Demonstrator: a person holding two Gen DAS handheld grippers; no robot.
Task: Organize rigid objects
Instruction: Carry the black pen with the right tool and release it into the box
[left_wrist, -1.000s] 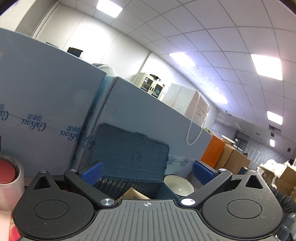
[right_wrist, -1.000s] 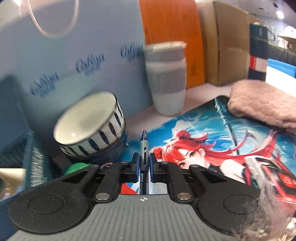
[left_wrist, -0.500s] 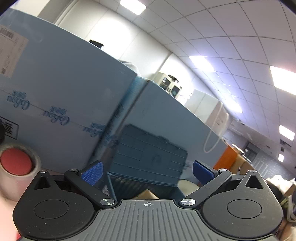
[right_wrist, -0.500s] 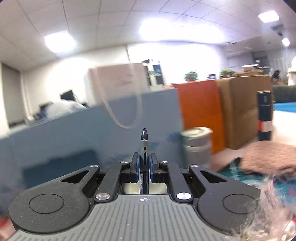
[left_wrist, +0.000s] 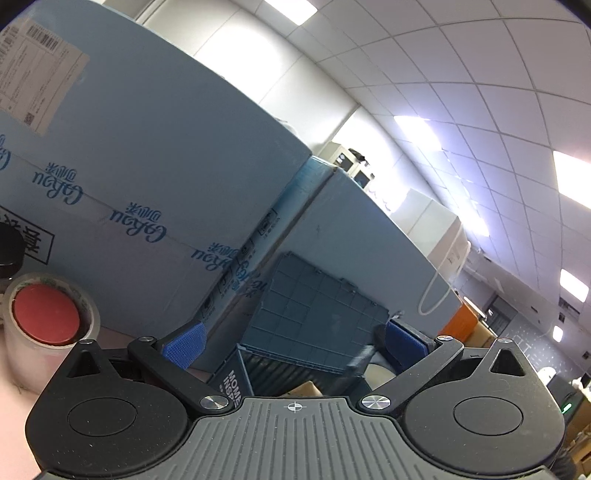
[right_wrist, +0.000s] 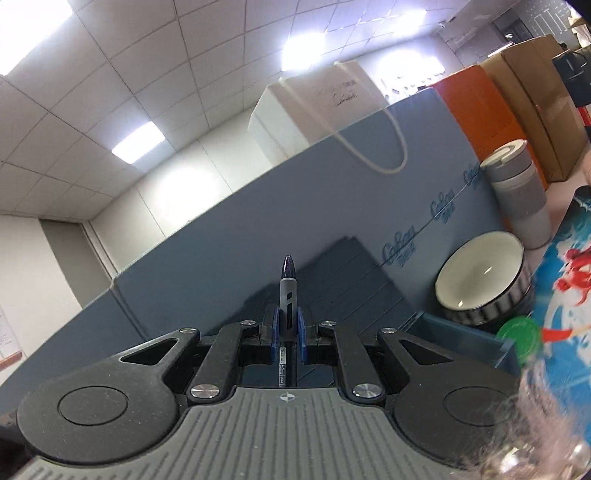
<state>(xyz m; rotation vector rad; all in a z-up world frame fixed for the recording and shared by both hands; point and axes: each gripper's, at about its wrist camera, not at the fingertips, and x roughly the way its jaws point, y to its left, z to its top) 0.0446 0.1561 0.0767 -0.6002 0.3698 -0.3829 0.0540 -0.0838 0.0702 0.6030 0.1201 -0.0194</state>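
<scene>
My right gripper (right_wrist: 287, 325) is shut on a grey and dark blue pen (right_wrist: 289, 280) that sticks out forward between the pads, held up in the air in front of the raised lid of a blue storage box (right_wrist: 461, 341). My left gripper (left_wrist: 293, 341) is open and empty, tilted up, facing the same box's ribbed lid (left_wrist: 314, 306). A striped bowl (right_wrist: 484, 277) leans beside the box. A grey travel cup (right_wrist: 521, 195) stands behind it.
Tall blue cartons (left_wrist: 147, 177) form a wall behind the box. A tape roll with a red core (left_wrist: 44, 325) stands at the left. An anime desk mat (right_wrist: 565, 280) and a green lid (right_wrist: 519, 334) lie at the right. An orange box (right_wrist: 480, 99) stands at the far right.
My right gripper has lifted and swung left with the pen, from over the mat to in front of the box lid. My left gripper has tilted up and to the left.
</scene>
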